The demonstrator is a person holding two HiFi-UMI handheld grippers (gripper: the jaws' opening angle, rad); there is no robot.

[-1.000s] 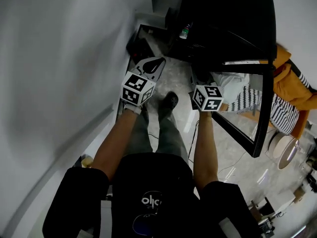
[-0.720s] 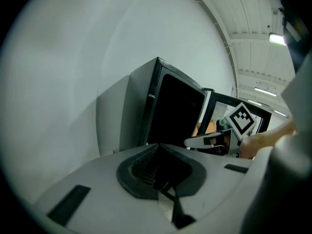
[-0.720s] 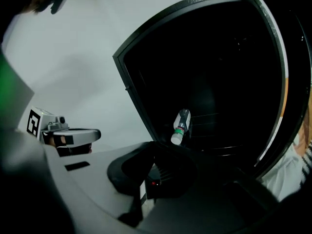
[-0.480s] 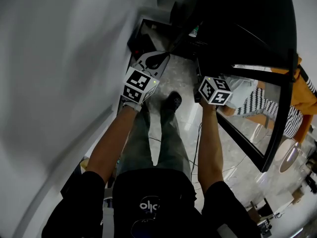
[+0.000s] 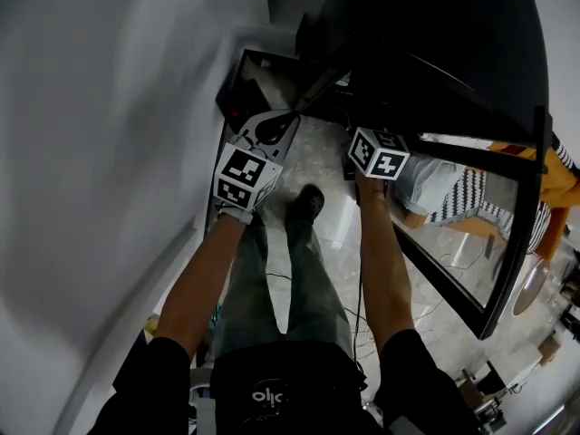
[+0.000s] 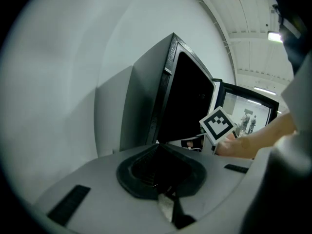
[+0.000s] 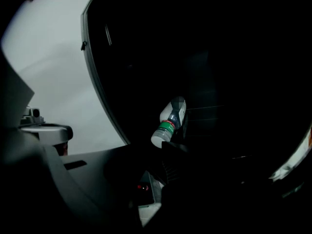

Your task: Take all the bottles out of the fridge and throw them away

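Both hands are dropping in toward the fridge [image 5: 435, 43]
Right gripper [image 7: 146, 152] fingers are just cracking open, narrow, empty; bottle [image 7: 169, 122] is sitting tilted just ahead, cap facing them. Left gripper [image 6: 160, 152] fingers pinched together.

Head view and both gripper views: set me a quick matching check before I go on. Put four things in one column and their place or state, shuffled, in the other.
Things
1. bottle
2. fridge door
3. left hand-held gripper
4. shoe

Place or state
A. swung open, its glass reflecting the room
B. planted on the pale floor
C. jaws together, nothing between them
D. inside the dark fridge, with a green band round it

Pairs: 1-D, 2-A, 3-C, 4-B
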